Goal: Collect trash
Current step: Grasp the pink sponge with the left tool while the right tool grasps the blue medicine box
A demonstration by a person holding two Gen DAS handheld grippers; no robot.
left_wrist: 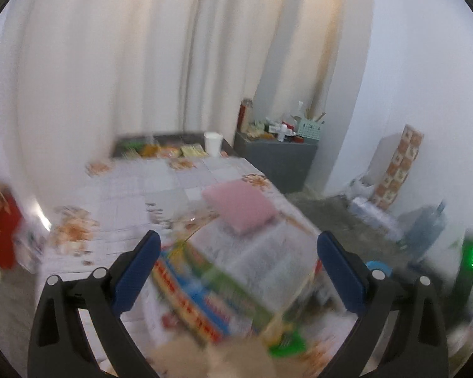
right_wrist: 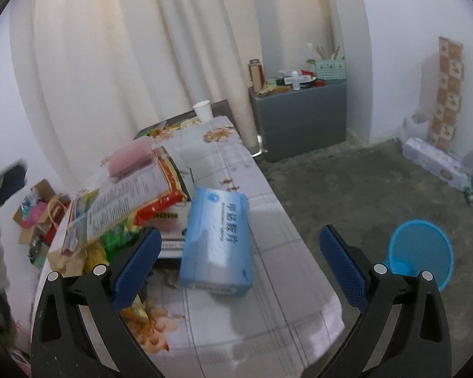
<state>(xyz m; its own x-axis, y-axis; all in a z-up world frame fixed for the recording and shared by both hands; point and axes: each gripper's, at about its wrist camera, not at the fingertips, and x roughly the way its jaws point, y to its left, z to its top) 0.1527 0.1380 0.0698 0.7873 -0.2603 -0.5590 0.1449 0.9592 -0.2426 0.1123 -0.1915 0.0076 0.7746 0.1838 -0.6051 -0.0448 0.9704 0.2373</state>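
Trash collection looks barely begun: both grippers stand wide open and empty over a cluttered table [right_wrist: 268, 308], and the blue bin [right_wrist: 421, 253] on the concrete floor off the table's right edge appears to hold nothing, though its inside shows only in part.

The right gripper [right_wrist: 239, 264] hangs over the near end of the table, its ribbed blue pads [right_wrist: 138, 264] spread either side of a blue box [right_wrist: 217, 239]. The box is flat-sided cardboard with printed characters on its top face, and it lies tilted against a loose heap by the left edge. That heap is glossy printed packaging [right_wrist: 126, 201], red, yellow and green, creased and crinkled, with a soft-looking pink pad [right_wrist: 131, 157] resting on top toward the far end. Crumpled brownish paper [right_wrist: 67, 260] sits at the near left edge.

The left gripper [left_wrist: 236, 271] views the same heap through heavy motion blur; the packaging [left_wrist: 205, 293] lies between its spread fingers with nothing clamped, and the pink pad [left_wrist: 239, 206] shows beyond. Whether anything touches the pads cannot be told.

A white paper cup [right_wrist: 204, 110] stands upright at the far end, with more wrappers just beside it. The tablecloth is smooth, pale and squared, printed with orange flowers. By this showing, nearly everything remains to be gathered.
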